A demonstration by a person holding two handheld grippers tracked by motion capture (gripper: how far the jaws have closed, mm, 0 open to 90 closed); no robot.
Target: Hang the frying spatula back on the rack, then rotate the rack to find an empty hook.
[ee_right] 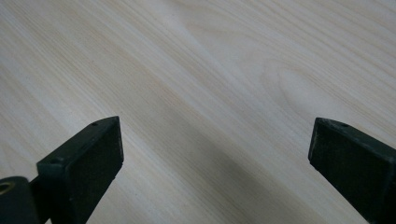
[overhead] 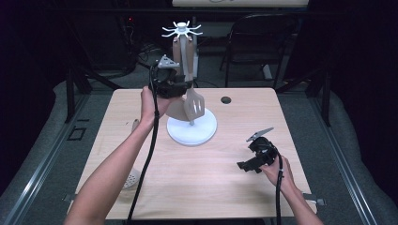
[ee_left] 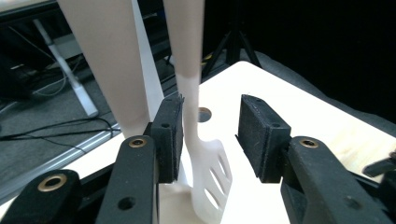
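Claw on the left (ee_left: 210, 140) stands open around one slotted spatula (ee_left: 208, 168); right claw (ee_right: 215, 158) open over table (ee_right: 210, 70).

We counted one rack (overhead: 182, 32) on one table (overhead: 211, 187), two utensils hanging from it: one slotted turner (overhead: 194, 104) and one spatula (overhead: 177, 108). We noted one skimmer (overhead: 131, 179), two grippers, one chair (overhead: 263, 28).

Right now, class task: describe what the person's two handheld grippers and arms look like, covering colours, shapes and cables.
Both tools are matt black. The left gripper carries a grey three-cornered plate on top, as does the right gripper. A black cable trails from each towards the person. The fingers are blocky, with flat dark rubbery pads and brass-coloured pivot rings. Both forearms are bare: no sleeves in view.
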